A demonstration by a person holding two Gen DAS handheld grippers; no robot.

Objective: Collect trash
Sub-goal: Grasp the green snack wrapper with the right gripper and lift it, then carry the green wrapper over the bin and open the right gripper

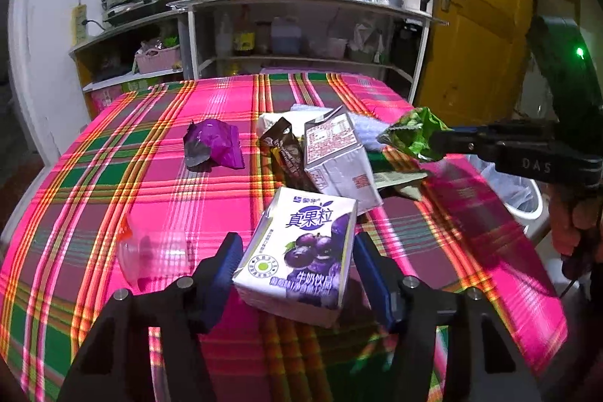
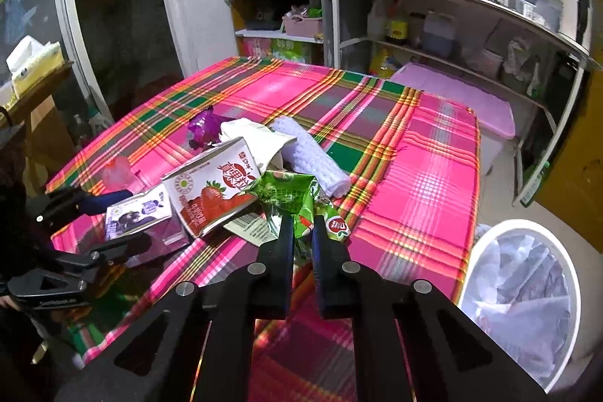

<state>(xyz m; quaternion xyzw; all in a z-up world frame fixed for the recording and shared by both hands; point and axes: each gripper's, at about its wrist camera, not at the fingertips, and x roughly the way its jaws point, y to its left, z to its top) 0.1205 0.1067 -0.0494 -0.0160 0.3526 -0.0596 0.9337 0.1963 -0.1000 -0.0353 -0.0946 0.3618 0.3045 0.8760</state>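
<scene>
The crumpled green foil snack wrapper (image 2: 290,194) is hanging just above the tabletop (image 2: 414,176), pinched in the right tool (image 2: 302,225). The left tool (image 1: 294,251) is straddling the blueberry milk carton (image 1: 301,251), spread, not yet gripping. Next, I judge, comes carrying the wrapper to the white lined bin (image 2: 527,289).

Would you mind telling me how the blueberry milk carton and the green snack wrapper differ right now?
The blueberry milk carton is a boxy white-and-purple pack lying on the tablecloth; the green snack wrapper is thin and crumpled. The carton sits between the left gripper's open fingers, ungripped, while the right gripper is shut on the wrapper. Both are trash.
</scene>
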